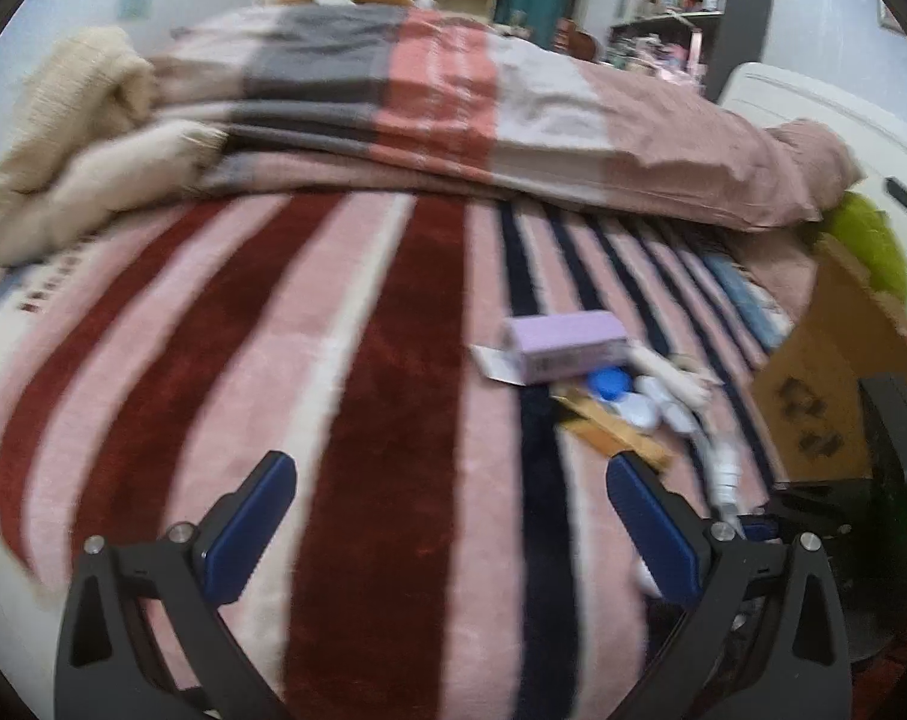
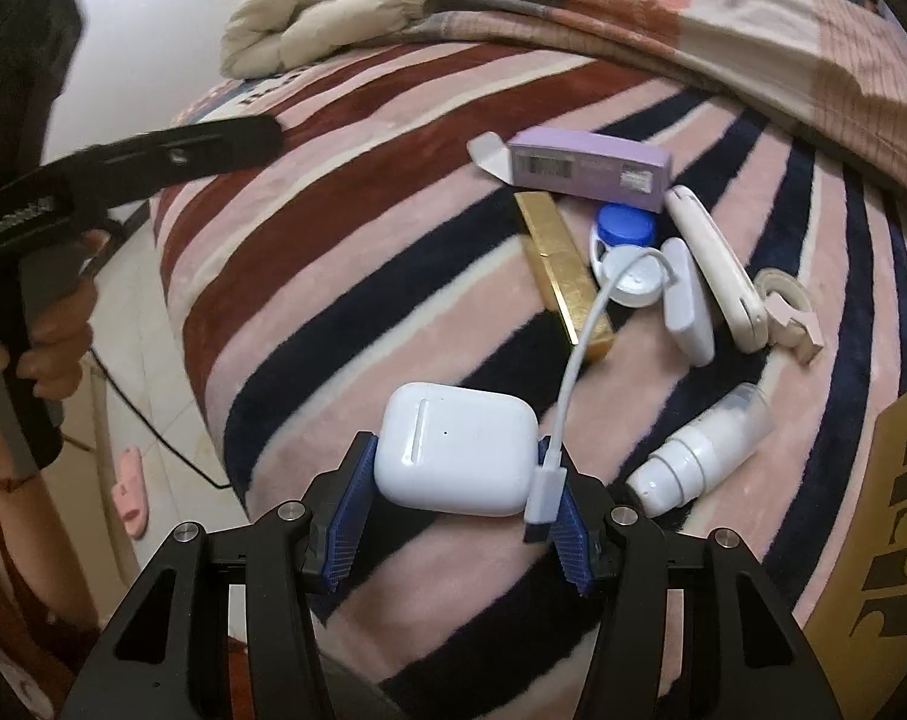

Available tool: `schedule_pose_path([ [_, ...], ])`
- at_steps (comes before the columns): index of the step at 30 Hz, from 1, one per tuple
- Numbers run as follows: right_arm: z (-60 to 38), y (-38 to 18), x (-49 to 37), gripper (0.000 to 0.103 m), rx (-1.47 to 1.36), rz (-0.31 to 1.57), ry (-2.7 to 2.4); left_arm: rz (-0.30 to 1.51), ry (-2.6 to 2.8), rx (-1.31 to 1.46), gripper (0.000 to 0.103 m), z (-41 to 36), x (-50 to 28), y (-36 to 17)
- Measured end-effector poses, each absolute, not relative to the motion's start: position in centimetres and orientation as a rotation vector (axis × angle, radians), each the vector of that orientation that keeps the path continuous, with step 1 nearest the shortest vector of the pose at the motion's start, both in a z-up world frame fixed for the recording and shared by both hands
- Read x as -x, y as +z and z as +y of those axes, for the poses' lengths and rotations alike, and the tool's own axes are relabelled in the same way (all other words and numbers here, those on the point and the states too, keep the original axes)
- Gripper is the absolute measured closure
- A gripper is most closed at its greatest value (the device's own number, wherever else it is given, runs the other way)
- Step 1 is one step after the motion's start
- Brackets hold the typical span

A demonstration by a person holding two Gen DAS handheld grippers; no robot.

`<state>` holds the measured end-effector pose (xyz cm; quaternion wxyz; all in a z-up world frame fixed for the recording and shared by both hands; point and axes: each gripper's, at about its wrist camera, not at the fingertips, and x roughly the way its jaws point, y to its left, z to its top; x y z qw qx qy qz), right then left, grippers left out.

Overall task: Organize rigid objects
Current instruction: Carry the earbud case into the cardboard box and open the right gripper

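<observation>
A white earbud case (image 2: 453, 450) with a white cable (image 2: 579, 348) plugged into its right side sits between the blue pads of my right gripper (image 2: 459, 468). The left pad lies against the case. The right pad presses the cable's plug against it. Beyond it on the striped blanket (image 2: 345, 276) lie a purple box (image 2: 591, 171), a gold bar (image 2: 564, 270), a blue and white lens case (image 2: 624, 252), a cream folding item (image 2: 717, 270) and a white pump bottle (image 2: 699, 450). My left gripper (image 1: 447, 468) hangs open over bare blanket, left of the pile, with the purple box (image 1: 564, 345) ahead.
A cardboard box (image 2: 891, 510) stands at the bed's right edge. A folded quilt (image 1: 453, 108) and a beige garment (image 1: 69, 138) lie at the back of the bed. The bed's left edge drops to a tiled floor (image 2: 147, 372) with a black cable and a pink slipper.
</observation>
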<state>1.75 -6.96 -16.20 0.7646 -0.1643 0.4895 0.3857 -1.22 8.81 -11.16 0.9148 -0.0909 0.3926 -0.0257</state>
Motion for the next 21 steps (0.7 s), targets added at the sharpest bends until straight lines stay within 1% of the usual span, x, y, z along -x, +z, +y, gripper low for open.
schedule_pose_path([
  [2,-6.5,-15.5,-1.0,0.053,0.358,1.047,0.870,0.828,-0.187,0.229,0.000,8.4,0.6,-11.1],
  [5,-5.9,-13.5,0.3,0.053,0.322,0.999,0.935,0.859,-0.337,0.220,0.001,7.5,0.0,-10.6],
  [10,-6.0,-8.5,1.4,0.053,0.307,0.779,0.904,0.871,-0.559,0.191,0.002,5.3,-0.6,-7.3],
  [11,-5.9,-8.1,1.5,0.053,0.320,0.752,0.891,0.870,-0.595,0.192,0.007,4.9,-1.0,-6.3],
  [12,-6.1,-7.2,1.6,0.053,0.336,0.711,0.865,0.874,-0.619,0.193,0.016,4.5,-1.4,-5.7],
  [13,-6.4,-6.7,1.6,0.053,0.340,0.690,0.850,0.879,-0.647,0.195,0.021,4.2,-1.8,-5.2],
  [15,-6.9,-5.2,1.6,0.053,0.338,0.646,0.821,0.887,-0.730,0.210,0.041,2.9,-2.9,-4.0],
  [16,-7.3,-4.6,1.6,0.054,0.342,0.627,0.806,0.887,-0.771,0.223,0.046,2.2,-3.6,-3.5],
  [18,-7.9,-3.5,1.5,0.054,0.361,0.591,0.755,0.881,-0.866,0.237,0.068,0.3,-4.7,-2.1],
  [19,-8.5,-2.8,1.4,0.054,0.364,0.575,0.720,0.881,-0.894,0.231,0.072,-0.4,-5.2,-1.7],
  [21,-9.7,-1.9,0.7,0.053,0.354,0.560,0.668,0.863,-0.919,0.185,0.073,-3.0,-6.1,-0.3],
])
